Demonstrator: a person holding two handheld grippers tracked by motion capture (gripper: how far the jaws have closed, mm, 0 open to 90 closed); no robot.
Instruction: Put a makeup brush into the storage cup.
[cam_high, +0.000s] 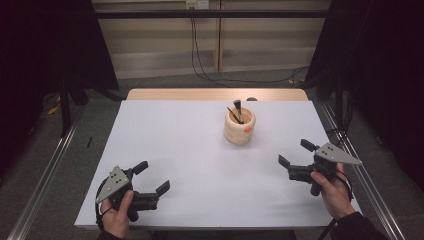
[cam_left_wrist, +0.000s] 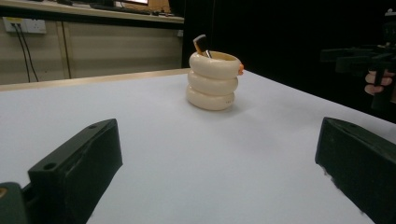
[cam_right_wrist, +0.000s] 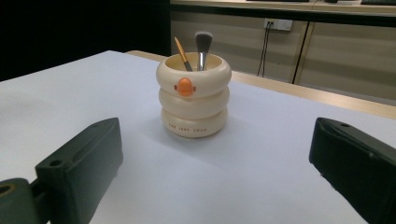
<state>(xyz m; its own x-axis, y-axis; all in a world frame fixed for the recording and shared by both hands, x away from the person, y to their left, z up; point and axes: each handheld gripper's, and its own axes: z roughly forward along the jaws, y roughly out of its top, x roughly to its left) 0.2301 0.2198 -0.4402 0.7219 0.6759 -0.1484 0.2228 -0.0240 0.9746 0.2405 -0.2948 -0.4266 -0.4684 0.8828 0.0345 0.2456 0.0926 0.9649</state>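
At the near edge of the white table (cam_high: 190, 165), the left gripper (cam_high: 152, 177) is held low at the near left corner by the person's left hand (cam_high: 118, 220). Its jaws stand wide apart with nothing between them; in the left gripper view only bare table surface lies between the two black jaws. The grey three-cornered plate sits on top of it.

At the near right, the right gripper (cam_high: 296, 152) is held by the right hand (cam_high: 336, 195), close to the table's right edge. Its jaws are likewise spread wide and hold nothing. In the left gripper view this right gripper (cam_left_wrist: 359, 56) appears farther off at the right, raised above the table.

Farther in, right of centre and toward the far edge, stands the cream holder (cam_high: 239, 126), upright, shaped as three stacked rings. It is well apart from both grippers. An orange beak-like knob (cam_right_wrist: 185, 87) sits on its upper ring, facing the right gripper, and small lettering runs along the lowest ring, too small to read. Inside the holder stand a makeup brush (cam_right_wrist: 202, 44) with a dark bristle head and a thin orange-handled brush (cam_right_wrist: 181, 53), both leaning slightly.

Beyond the table are a wood-coloured strip (cam_high: 215, 94), a pale wall panel and hanging black cables (cam_high: 197, 50).
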